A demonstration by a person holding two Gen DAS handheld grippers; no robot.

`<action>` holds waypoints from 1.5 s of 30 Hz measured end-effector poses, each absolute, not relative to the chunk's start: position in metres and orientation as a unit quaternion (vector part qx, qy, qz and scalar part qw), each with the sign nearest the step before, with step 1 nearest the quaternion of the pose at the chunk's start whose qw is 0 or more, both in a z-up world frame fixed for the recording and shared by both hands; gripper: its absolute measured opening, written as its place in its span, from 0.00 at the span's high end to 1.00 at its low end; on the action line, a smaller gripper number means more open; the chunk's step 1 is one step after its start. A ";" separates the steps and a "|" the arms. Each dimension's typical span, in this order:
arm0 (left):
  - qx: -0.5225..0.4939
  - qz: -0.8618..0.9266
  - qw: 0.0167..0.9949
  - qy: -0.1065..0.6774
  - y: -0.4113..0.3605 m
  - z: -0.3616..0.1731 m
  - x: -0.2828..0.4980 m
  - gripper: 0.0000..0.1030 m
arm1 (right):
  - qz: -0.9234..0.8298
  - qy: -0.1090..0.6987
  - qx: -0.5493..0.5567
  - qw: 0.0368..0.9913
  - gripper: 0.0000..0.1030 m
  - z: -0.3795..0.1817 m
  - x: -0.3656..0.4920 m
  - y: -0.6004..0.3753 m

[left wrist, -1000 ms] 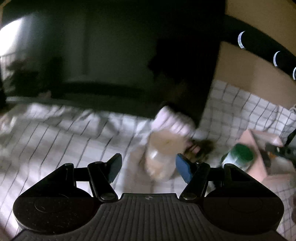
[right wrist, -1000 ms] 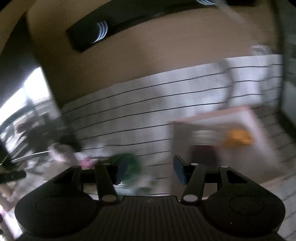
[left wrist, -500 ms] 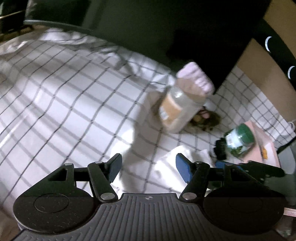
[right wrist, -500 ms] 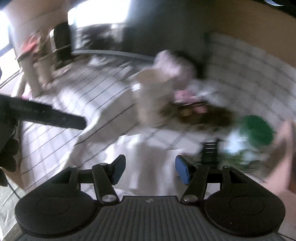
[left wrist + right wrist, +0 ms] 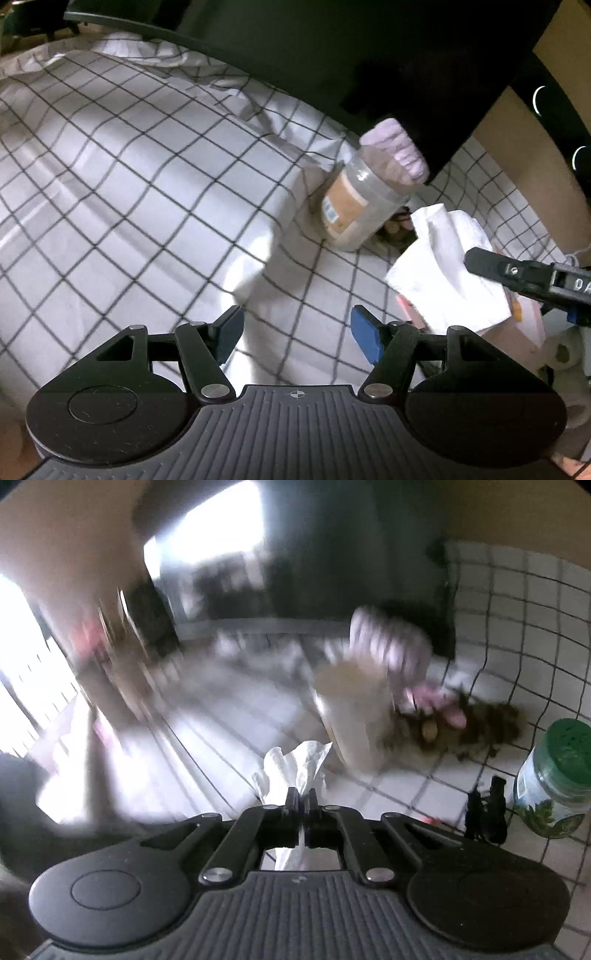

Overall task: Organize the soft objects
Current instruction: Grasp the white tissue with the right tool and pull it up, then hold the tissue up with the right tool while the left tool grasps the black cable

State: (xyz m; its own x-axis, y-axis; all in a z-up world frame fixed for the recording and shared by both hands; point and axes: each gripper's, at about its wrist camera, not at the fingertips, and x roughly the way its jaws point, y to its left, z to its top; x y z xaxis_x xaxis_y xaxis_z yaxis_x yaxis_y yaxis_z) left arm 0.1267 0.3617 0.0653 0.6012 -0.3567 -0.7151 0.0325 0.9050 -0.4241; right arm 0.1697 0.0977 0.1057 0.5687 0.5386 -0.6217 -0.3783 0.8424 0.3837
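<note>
My right gripper (image 5: 303,800) is shut on a white tissue (image 5: 291,766) and holds it above the checked bedsheet (image 5: 517,635). In the left wrist view the same tissue (image 5: 443,269) hangs from the right gripper's fingers (image 5: 491,264) at the right. My left gripper (image 5: 295,328) is open and empty over the checked sheet (image 5: 129,192). A clear plastic jar (image 5: 354,206) with a lilac knitted sock (image 5: 399,151) over its mouth lies tilted on the sheet; it shows blurred in the right wrist view (image 5: 354,709).
A green-lidded jar (image 5: 550,775) stands at the right, with a black clip (image 5: 487,812) beside it. A brown fuzzy toy with pink parts (image 5: 465,723) lies behind the clear jar. A pink box (image 5: 524,325) sits under the tissue. A dark headboard (image 5: 332,48) bounds the far side.
My right gripper has closed on the white tissue and lifted it off the sheet. The left gripper has stayed open, with the view shifting slightly closer to the jar.
</note>
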 end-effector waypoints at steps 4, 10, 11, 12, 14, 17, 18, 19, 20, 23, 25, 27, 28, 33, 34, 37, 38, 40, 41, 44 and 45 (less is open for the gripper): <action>-0.186 -0.132 0.870 0.438 0.347 0.066 0.129 0.33 | 0.251 0.419 0.166 0.857 0.97 0.094 0.180 0.072; -0.174 -0.156 0.857 0.459 0.329 0.063 0.128 0.33 | 0.200 0.475 0.099 0.851 0.97 0.032 0.167 0.081; -0.174 -0.156 0.855 0.462 0.327 0.062 0.129 0.33 | 0.202 0.472 0.085 0.854 0.97 0.030 0.164 0.084; -0.177 -0.156 0.853 0.465 0.326 0.060 0.129 0.33 | 0.206 0.468 0.069 0.857 0.97 0.029 0.160 0.088; -0.184 -0.162 0.847 0.471 0.321 0.058 0.130 0.33 | 0.220 0.462 0.046 0.858 0.97 0.029 0.154 0.096; -0.183 -0.167 0.846 0.472 0.314 0.061 0.132 0.36 | 0.255 0.452 0.039 0.854 0.97 0.031 0.146 0.111; -0.182 -0.164 0.848 0.470 0.312 0.063 0.131 0.37 | 0.267 0.444 0.033 0.855 0.97 0.033 0.142 0.117; -0.182 -0.160 0.850 0.468 0.312 0.065 0.131 0.37 | 0.280 0.434 0.025 0.856 0.97 0.035 0.137 0.123; -0.184 -0.156 0.852 0.465 0.314 0.067 0.131 0.37 | 0.289 0.423 0.021 0.858 0.97 0.034 0.136 0.130; -0.185 -0.139 0.857 0.460 0.320 0.069 0.129 0.37 | 0.280 0.395 -0.006 0.875 0.95 0.036 0.129 0.133; -0.190 -0.126 0.857 0.462 0.326 0.067 0.127 0.37 | 0.255 0.374 -0.062 0.889 0.78 0.033 0.125 0.135; -0.196 -0.116 0.855 0.466 0.331 0.063 0.125 0.37 | 0.236 0.357 -0.118 0.896 0.52 0.028 0.122 0.139; -0.198 -0.112 0.854 0.468 0.333 0.062 0.123 0.37 | 0.235 0.352 -0.126 0.897 0.44 0.026 0.121 0.137; -0.206 -0.101 0.852 0.471 0.342 0.057 0.115 0.37 | 0.252 0.381 -0.104 0.884 0.43 0.016 0.133 0.133; -0.208 -0.097 0.852 0.471 0.344 0.057 0.114 0.37 | 0.256 0.382 -0.101 0.882 0.43 0.015 0.135 0.134; -0.213 -0.087 0.853 0.469 0.349 0.056 0.110 0.37 | 0.259 0.375 -0.117 0.882 0.41 0.011 0.136 0.142; -0.215 -0.084 0.853 0.468 0.350 0.056 0.110 0.37 | 0.257 0.374 -0.123 0.883 0.40 0.011 0.135 0.144; -0.218 -0.078 0.854 0.467 0.353 0.056 0.109 0.37 | 0.252 0.376 -0.131 0.882 0.40 0.011 0.137 0.149; -0.219 -0.076 0.854 0.466 0.353 0.056 0.109 0.37 | 0.252 0.377 -0.137 0.881 0.40 0.011 0.136 0.151; -0.219 -0.073 0.855 0.464 0.350 0.058 0.111 0.37 | 0.265 0.392 -0.136 0.871 0.39 0.009 0.130 0.154; -0.218 -0.074 0.856 0.464 0.348 0.058 0.112 0.37 | 0.262 0.389 -0.134 0.873 0.39 0.009 0.128 0.153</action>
